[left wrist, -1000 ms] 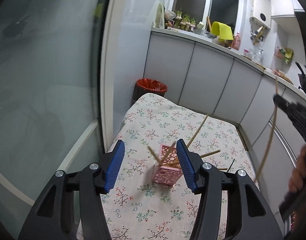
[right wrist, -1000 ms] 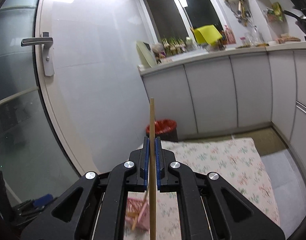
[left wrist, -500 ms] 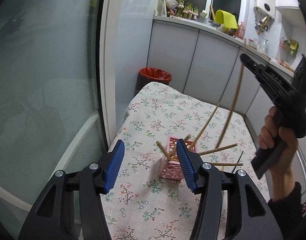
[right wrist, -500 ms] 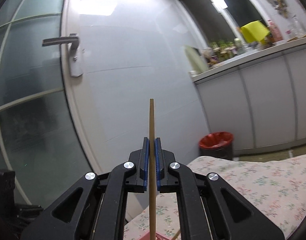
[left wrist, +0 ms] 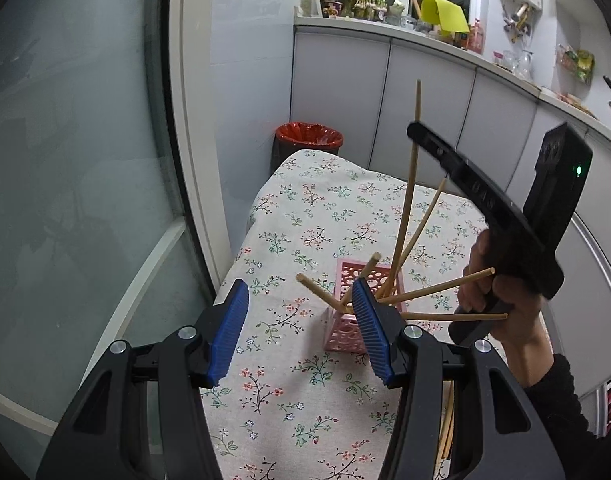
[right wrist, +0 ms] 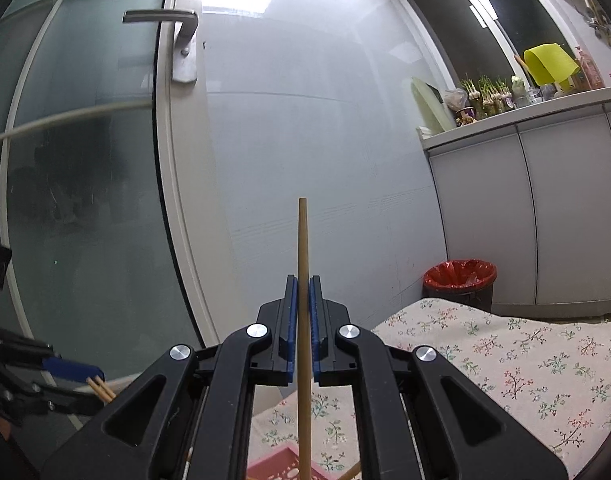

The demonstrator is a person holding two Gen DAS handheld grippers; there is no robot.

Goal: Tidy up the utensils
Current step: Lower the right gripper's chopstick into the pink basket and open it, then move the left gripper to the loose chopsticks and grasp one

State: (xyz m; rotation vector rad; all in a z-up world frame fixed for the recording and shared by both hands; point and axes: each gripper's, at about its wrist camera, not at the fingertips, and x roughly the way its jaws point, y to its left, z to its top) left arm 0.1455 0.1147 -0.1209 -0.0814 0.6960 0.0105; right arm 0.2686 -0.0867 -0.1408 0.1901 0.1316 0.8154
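Note:
A pink perforated holder [left wrist: 371, 276] stands on the floral tablecloth [left wrist: 305, 208] with several wooden chopsticks [left wrist: 437, 288] splayed out of it. My left gripper [left wrist: 301, 300] is open, just in front of the holder, its right finger overlapping it. My right gripper [right wrist: 303, 286] is shut on one long chopstick [right wrist: 303, 248], held almost upright. In the left wrist view this right gripper [left wrist: 412, 130] hovers above the holder, and the chopstick [left wrist: 409, 184] slants down to the holder's top. Its lower end is hidden behind my left finger. The holder's rim [right wrist: 277, 466] shows below.
A red-lined bin [left wrist: 308, 136] stands beyond the table's far end, beside grey cabinets [left wrist: 425, 100]. A glass door [right wrist: 85, 200] with a handle [right wrist: 161, 16] runs along the left. More chopsticks [left wrist: 447, 432] lie by the table's right edge. A person's hand [left wrist: 505, 304] holds the right gripper.
The right gripper has swung in from the right with its chopstick, which now points down at the holder. The left gripper has stayed open near the holder.

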